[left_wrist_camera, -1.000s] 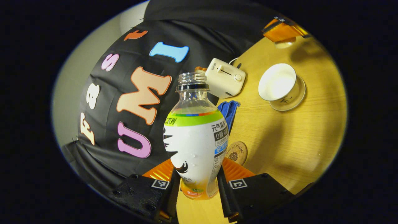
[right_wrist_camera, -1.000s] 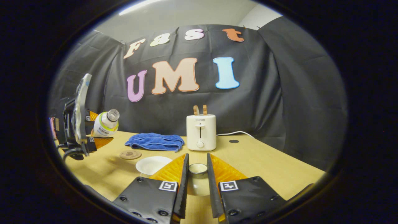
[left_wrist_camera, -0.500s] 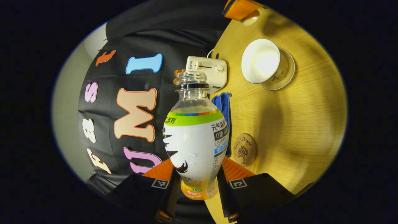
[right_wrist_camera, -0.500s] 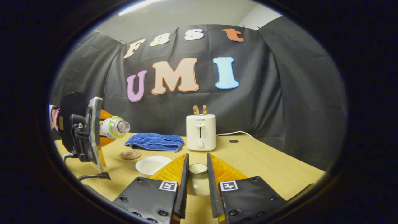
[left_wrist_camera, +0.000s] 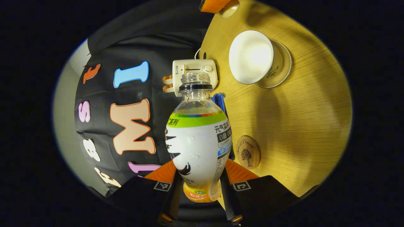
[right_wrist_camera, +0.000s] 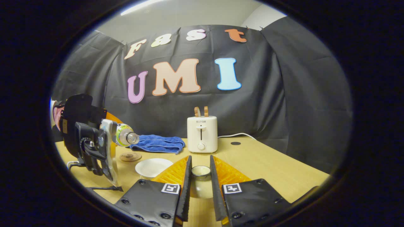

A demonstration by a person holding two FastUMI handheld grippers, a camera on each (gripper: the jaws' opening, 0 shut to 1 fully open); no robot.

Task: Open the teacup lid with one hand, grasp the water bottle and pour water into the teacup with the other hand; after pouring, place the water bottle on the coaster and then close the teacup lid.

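Now tipped further than a second ago, the water bottle (left_wrist_camera: 198,138), clamped in the left tool (left_wrist_camera: 199,192), points toward the open teacup (left_wrist_camera: 251,56) at 1 o'clock. Pouring seems imminent. The right tool (right_wrist_camera: 200,189) grips the lid (right_wrist_camera: 200,171).

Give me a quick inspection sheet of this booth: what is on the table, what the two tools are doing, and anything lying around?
Surface: wooden table, bare grain, no spills seen.
Job's things: uncapped water bottle tipped toward the open teacup on its saucer; round coaster free; teacup lid lifted off.
Clutter: white toaster with bread in its slots; blue cloth folded beside it.
Grippers: left tool clamps the bottle's base; right tool grips the lid.
Cables: toaster cord along the table's back edge.
Surroundings: black cloth wall, pale room wall above.
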